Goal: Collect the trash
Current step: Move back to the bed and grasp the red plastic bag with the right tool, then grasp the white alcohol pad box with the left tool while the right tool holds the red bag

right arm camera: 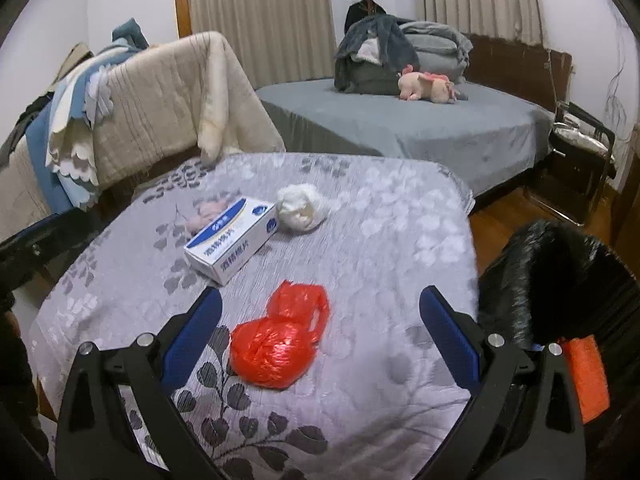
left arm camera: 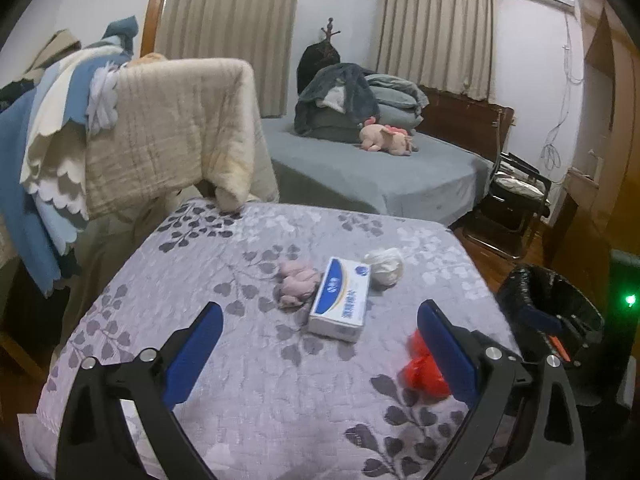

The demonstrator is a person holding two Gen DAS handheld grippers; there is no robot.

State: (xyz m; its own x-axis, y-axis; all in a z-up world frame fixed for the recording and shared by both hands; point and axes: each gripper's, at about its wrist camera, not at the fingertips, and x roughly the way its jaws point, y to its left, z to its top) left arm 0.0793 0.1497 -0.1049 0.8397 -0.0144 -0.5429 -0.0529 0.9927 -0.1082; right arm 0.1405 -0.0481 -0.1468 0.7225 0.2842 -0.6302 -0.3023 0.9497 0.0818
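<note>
Tabletop [right arm camera: 380, 216] under a leaf-print cover: right edge beside the black-lined bin [right arm camera: 560, 276], far edge near the bed [right arm camera: 420, 128]. White box [right arm camera: 230, 238] sits mid-surface between 2 wads, white [right arm camera: 300, 208] and pink [left arm camera: 296, 282]. Red bag [right arm camera: 276, 344] lies between the right gripper's [right arm camera: 320, 304] jaws, untouched. Left gripper [left arm camera: 320, 320] likewise spread wide, holding nothing.

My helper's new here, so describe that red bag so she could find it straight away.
Start at the grey leaf-print quilt in front of the grey bed. Nearest the open right gripper lies a red plastic bag, knotted into a shiny ball. The white wad and blue-white box sit farther back; only this is red.
</note>
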